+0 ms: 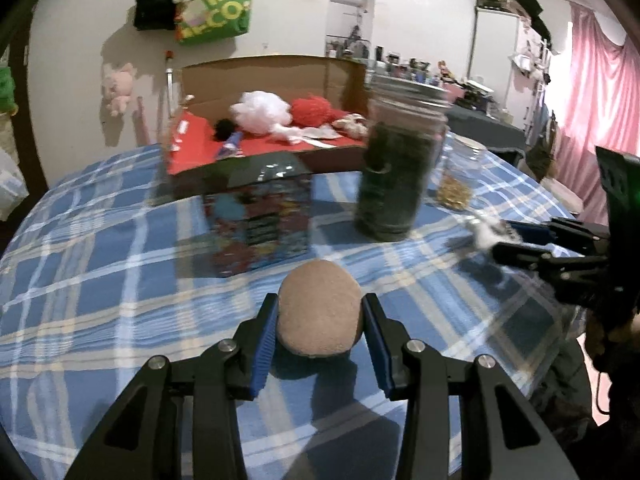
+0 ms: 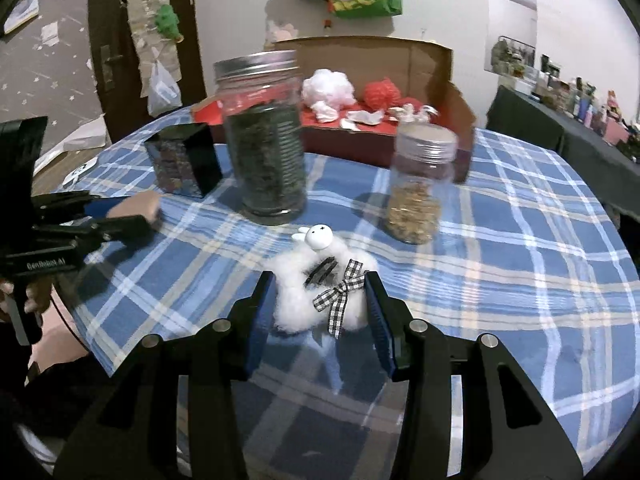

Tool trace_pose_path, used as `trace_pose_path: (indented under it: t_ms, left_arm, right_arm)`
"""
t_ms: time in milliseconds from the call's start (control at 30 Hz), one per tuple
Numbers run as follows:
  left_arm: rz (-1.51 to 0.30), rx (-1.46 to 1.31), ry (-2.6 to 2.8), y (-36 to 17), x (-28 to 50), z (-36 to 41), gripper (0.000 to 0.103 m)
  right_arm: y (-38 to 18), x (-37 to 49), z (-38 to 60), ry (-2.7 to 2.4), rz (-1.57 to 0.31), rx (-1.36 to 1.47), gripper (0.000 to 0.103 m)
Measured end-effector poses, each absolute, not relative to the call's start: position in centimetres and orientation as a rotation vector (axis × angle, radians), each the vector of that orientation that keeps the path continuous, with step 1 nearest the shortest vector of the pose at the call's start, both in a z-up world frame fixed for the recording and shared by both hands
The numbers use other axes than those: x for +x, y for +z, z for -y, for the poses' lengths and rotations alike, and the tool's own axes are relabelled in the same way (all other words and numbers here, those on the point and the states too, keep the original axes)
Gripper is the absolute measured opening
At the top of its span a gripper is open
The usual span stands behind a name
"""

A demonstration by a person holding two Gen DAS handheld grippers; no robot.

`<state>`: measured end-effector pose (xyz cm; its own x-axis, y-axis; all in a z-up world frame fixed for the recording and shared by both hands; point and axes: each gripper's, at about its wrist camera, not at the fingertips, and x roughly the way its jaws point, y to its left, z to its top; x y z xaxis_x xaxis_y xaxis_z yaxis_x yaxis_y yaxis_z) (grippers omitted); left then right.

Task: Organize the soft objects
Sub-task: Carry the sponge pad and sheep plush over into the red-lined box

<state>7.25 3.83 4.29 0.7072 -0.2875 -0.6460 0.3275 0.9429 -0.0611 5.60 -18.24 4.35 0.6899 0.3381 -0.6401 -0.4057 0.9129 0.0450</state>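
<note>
My left gripper point(image 1: 320, 312) is shut on a tan egg-shaped soft pad point(image 1: 320, 312), held just above the blue checked tablecloth point(image 1: 100, 260); its shadow lies underneath. In the right wrist view the same pad point(image 2: 136, 206) shows at the left between the left gripper's fingers. My right gripper point(image 2: 318, 292) is shut on a white fluffy toy point(image 2: 304, 300) with a small round head and a black-and-white checked bow. The left wrist view catches the white toy point(image 1: 486, 234) at the right edge. An open cardboard box point(image 1: 276, 76) with a red floor holds white and red fluffy items at the table's far side.
A tall jar of dark leaves point(image 2: 264, 140), a smaller jar of golden bits point(image 2: 418, 192) and a dark printed box point(image 2: 184, 160) stand between the grippers and the cardboard box. A green bag point(image 1: 216, 4) and plush toys hang on the wall behind.
</note>
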Motion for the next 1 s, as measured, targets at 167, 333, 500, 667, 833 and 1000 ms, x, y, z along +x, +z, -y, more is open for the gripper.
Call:
trace_pose_path:
  t_ms: [167,333,500,667,833,1000]
  left_arm:
    - [-0.717,0.052,-0.282,4.4,7.3,-6.3,0.044]
    - [-0.727,0.043,-0.226,4.6,7.8,-8.5,0.044]
    - [-0.744,0.054,-0.188,4.4,9.2,-10.1,0.044]
    - [-0.756,0.072,-0.193,4.5,10.8,-11.1,0.044]
    - [-0.764,0.104,-0.213,4.8,12.8,-11.7,0.044]
    - [-0.768,0.117,-0.261,5.2,14.8,-12.1,0.044]
  right_arm:
    - [4.7,6.0,20.1,0.363,-0.703,-0.091,0.042]
    - [4.9,7.0,21.6,0.317,-0.716,-0.085,0.042]
    - [4.8,8.2,22.9,0.277,-0.737,-0.084,0.042]
    - [4.9,9.3,24.1,0.240,-0.754,-0.083,0.042]
    - [5.7,10.7,25.6,0.207,-0.752,-0.076,0.042]
    - [6.4,12.4,26.5,0.208,-0.748,-0.074,0.042]
